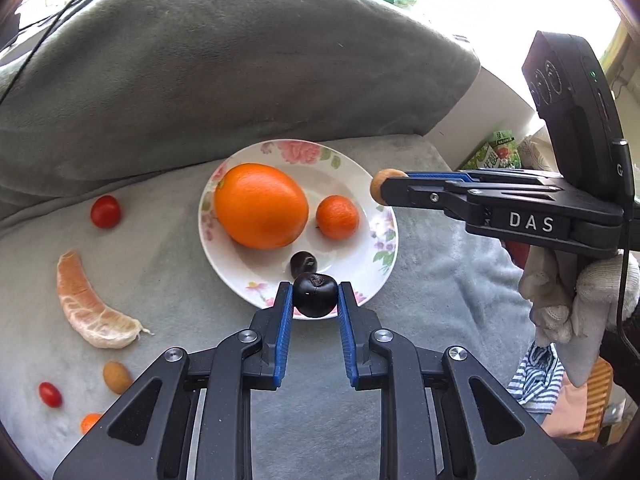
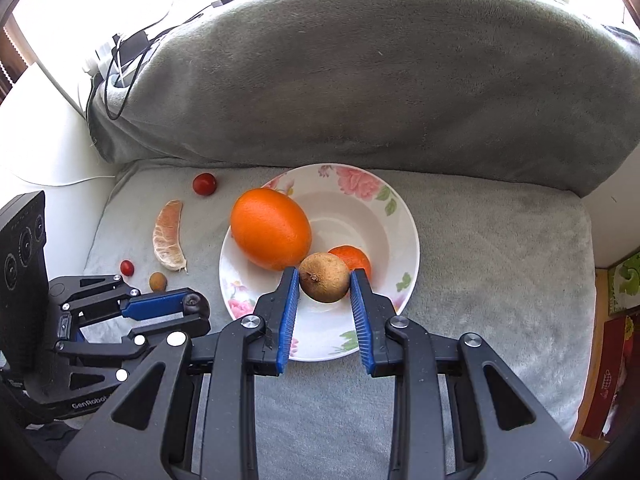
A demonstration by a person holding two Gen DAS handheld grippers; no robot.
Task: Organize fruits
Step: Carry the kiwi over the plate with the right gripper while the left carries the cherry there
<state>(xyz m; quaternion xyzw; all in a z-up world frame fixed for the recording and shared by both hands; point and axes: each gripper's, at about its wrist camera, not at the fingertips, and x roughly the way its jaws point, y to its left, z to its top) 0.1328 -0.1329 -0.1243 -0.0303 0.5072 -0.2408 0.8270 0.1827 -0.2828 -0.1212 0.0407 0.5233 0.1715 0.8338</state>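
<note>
A floral white plate (image 1: 340,178) (image 2: 400,236) sits on a grey cushion and holds a large orange (image 1: 261,205) (image 2: 271,234), a small mandarin (image 1: 337,217) (image 2: 354,258) and a dark cherry (image 1: 303,263). My left gripper (image 1: 315,295) is shut on a dark cherry (image 1: 314,294) over the plate's near rim; it also shows in the right wrist view (image 2: 196,304). My right gripper (image 2: 325,278) is shut on a brown longan (image 2: 324,282) above the plate; it also shows in the left wrist view (image 1: 380,188).
On the cushion left of the plate lie a peeled citrus segment (image 1: 90,308) (image 2: 168,236), two cherry tomatoes (image 1: 105,211) (image 1: 50,394), a small brown longan (image 1: 117,377) (image 2: 158,281) and an orange piece (image 1: 90,422). A large grey pillow (image 1: 240,60) rises behind. Cables (image 2: 120,60) lie at the back left.
</note>
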